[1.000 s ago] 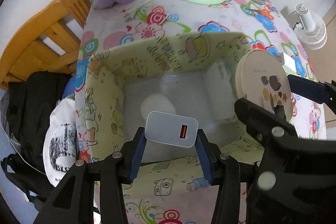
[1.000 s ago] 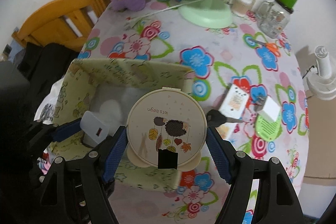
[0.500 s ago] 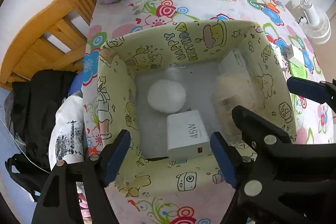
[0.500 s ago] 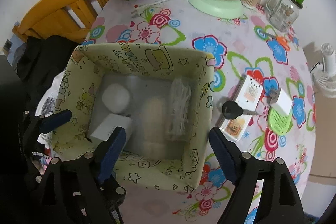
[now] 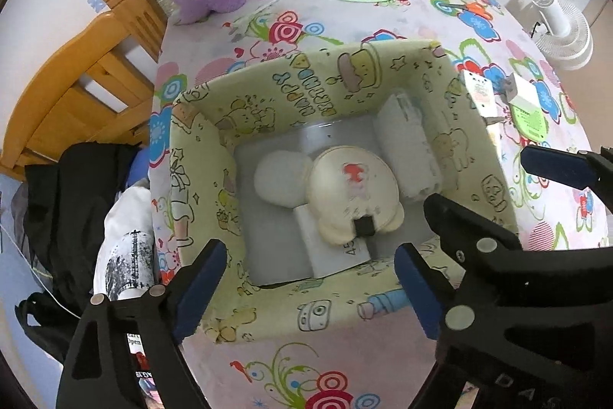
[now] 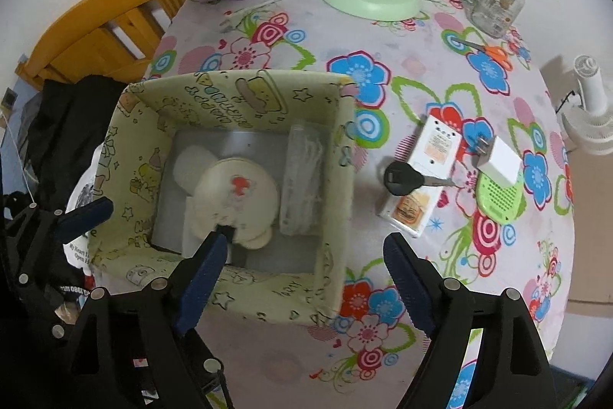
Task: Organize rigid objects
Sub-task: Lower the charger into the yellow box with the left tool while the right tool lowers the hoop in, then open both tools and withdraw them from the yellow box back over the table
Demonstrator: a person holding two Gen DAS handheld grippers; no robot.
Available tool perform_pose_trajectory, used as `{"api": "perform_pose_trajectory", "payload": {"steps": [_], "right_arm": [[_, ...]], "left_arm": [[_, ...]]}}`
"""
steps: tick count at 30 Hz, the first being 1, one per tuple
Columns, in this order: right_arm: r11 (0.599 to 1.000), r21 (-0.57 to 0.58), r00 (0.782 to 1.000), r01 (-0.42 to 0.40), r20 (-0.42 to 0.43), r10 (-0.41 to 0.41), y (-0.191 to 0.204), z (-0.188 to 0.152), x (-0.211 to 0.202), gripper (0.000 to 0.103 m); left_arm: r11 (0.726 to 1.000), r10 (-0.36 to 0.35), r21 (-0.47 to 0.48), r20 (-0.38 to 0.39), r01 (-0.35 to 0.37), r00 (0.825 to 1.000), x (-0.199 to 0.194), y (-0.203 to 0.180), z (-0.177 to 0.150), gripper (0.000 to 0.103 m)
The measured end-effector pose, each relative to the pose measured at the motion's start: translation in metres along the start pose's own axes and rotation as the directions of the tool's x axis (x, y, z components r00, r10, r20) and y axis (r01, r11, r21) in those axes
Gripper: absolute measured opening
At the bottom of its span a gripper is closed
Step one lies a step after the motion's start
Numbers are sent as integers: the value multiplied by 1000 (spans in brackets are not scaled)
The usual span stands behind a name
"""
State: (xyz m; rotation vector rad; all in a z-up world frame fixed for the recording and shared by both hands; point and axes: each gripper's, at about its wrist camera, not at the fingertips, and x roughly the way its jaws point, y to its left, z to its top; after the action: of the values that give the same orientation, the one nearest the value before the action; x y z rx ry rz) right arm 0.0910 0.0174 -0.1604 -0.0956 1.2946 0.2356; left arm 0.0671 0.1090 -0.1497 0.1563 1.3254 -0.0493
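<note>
Progress about halfway, probably: round cream compact mirror (image 5: 354, 192) and white charger block (image 5: 337, 252) already inside yellow cartoon-print fabric box (image 5: 268, 91), ahead of left gripper (image 5: 310, 284) and right gripper (image 6: 302, 269), both empty, jaws opening. Beyond right fingers (image 6: 406, 280), left on table: black key (image 6: 402, 179), white rectangular card (image 6: 425, 179), white plug adapter (image 6: 500, 161).

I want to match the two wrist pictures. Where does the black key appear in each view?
Left wrist view: the black key is not visible; where it would lie, only a thin metal tip shows past the box's right wall, too small to tell.
Right wrist view: the black key lies right of centre, on the white card, just right of the box.
Shared landmark: the yellow fabric box.
</note>
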Motion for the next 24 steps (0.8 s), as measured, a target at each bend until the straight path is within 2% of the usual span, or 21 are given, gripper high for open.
{"api": "perform_pose_trajectory", "payload": {"steps": [24], "right_arm": [[998, 0, 994, 59, 87, -58, -56, -18, -45, 86]], "left_arm": [[1000, -6, 7, 62, 5, 998, -35, -56, 5, 93]]}}
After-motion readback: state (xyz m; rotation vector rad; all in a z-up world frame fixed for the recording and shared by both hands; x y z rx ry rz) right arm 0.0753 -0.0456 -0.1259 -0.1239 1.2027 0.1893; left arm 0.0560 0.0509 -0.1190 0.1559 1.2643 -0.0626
